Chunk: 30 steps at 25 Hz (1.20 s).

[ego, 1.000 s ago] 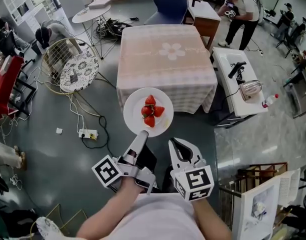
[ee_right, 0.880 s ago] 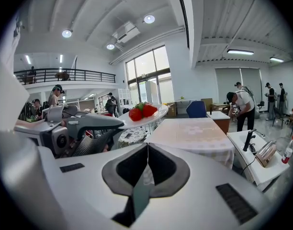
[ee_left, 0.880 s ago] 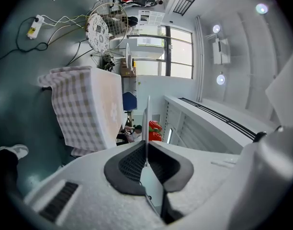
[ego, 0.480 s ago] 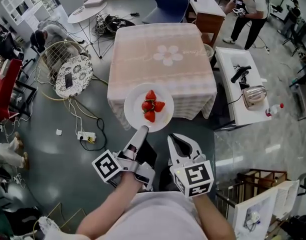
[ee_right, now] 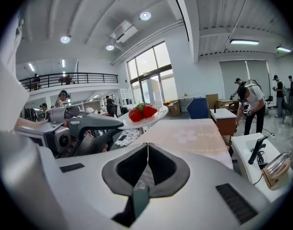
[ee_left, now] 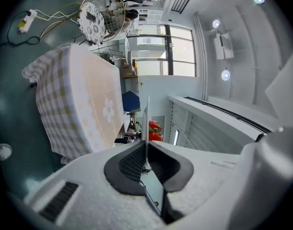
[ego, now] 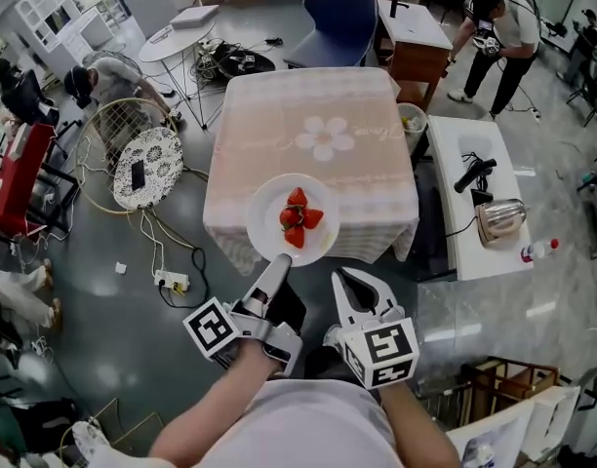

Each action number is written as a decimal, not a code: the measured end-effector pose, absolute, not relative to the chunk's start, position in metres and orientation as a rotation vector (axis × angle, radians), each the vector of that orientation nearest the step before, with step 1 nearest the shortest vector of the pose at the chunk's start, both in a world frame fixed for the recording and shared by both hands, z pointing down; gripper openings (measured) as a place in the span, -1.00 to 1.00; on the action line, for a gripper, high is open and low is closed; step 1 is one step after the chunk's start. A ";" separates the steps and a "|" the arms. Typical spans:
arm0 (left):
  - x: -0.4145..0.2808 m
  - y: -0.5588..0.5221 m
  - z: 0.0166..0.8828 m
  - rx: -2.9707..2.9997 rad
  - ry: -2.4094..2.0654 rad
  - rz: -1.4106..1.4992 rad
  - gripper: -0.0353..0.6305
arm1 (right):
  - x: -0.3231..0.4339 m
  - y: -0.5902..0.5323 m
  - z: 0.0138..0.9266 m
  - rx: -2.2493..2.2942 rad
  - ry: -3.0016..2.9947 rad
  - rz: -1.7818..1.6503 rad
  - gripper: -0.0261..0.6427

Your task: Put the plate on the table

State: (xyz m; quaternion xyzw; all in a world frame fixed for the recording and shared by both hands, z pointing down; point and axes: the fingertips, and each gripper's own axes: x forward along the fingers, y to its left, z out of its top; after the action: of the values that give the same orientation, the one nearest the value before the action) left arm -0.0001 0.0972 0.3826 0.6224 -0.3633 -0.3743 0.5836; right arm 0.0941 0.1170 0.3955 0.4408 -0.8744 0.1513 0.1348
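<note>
1. Low in the centre of the head view, the left gripper (ego: 281, 261) was clamped on the thin near rim of the round white plate (ego: 267, 224).
2. Just to its right, the right gripper (ego: 349, 283) had its dark pads pressed together on nothing.
3. Glossy red strawberries (ego: 297, 218) sat heaped at the plate's middle.
4. The plate hung level in the air over the near edge of the square table (ego: 318, 96).
5. A pale pink checked cloth with a white flower (ego: 325, 139) draped the table.
</note>
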 end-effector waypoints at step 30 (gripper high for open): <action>-0.020 -0.037 0.391 1.474 -0.827 -0.867 -0.84 | 0.077 -0.010 0.400 1.278 -2.518 0.409 -0.91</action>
State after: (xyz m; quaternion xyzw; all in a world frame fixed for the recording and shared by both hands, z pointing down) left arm -0.0202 -0.0371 0.3912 0.6312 -0.3540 -0.3712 0.5818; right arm 0.0768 -0.0105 0.3995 0.4432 -0.8734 0.1420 0.1436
